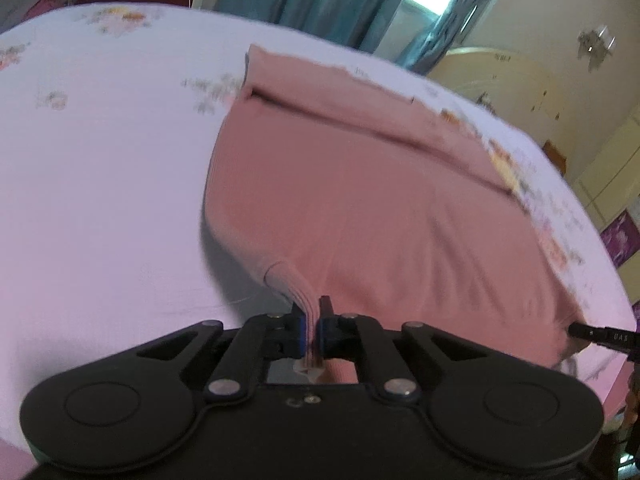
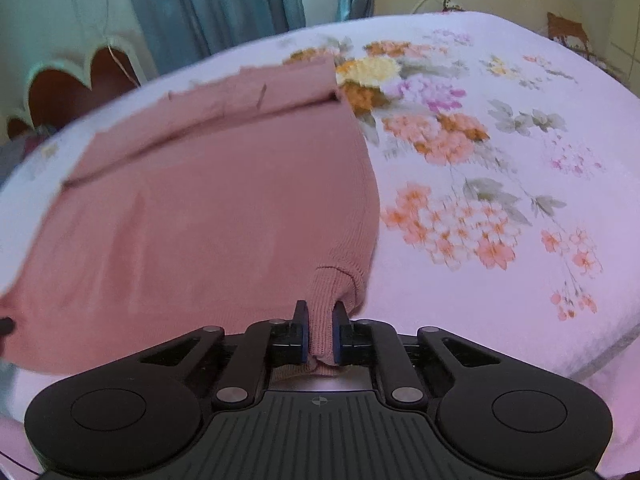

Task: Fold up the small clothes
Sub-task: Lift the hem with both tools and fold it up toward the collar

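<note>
Left claw (image 1: 311, 326) clamped tight on a bunched corner of the pink garment (image 1: 360, 200), pads pinching a ribbed tuck at bottom centre of its frame; right claw (image 2: 320, 332) likewise closed on the opposite near corner, thicker wad of knit between its pads

Both grips sit on the garment's near edge, one at each end; the cloth runs away from both claws toward the top of each frame, spread flat on the bed sheet (image 2: 500, 160)

Key relation: the far part of the garment carries a folded band (image 1: 340, 88) lying crosswise, parallel to the line between the two claws. Judging by that, the coming fold wants the near edge carried straight up-frame over the body toward that band, both hands in step so the edge stays square

Neither hand is nearer; they look symmetric

View differences: left view catches the right claw's tip at the lower right edge and plain sheet to the left; right view shows the big flower print (image 2: 440, 128) right of the garment, and a dark tip at the far left edge, probably the left claw

Both frames slightly motion-blurred
</note>
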Motion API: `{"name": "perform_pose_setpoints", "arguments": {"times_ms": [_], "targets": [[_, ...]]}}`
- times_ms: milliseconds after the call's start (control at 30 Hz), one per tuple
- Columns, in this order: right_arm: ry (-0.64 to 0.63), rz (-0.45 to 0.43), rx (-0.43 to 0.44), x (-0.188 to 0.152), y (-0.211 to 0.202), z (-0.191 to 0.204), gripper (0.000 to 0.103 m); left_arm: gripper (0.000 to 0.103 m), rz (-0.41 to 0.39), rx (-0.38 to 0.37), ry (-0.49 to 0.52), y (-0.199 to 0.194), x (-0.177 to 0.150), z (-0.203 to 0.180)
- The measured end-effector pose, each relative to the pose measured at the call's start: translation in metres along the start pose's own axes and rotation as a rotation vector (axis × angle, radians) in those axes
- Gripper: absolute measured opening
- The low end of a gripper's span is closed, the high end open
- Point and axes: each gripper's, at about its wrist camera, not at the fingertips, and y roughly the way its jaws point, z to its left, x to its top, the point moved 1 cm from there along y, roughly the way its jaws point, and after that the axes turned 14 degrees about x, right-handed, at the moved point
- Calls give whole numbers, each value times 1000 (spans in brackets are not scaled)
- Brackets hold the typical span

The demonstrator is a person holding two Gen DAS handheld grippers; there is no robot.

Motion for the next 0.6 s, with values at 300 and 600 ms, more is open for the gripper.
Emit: {"name": "perform_pose_setpoints", "arguments": {"times_ms": [300,600], "targets": [[7,-119,90,65,-5,12,10,5,-134,-40,-7,-11,60,-18],[-3,-190,137,143,24,10,10,5,-219,-32,-23,8,127,-31]]}}
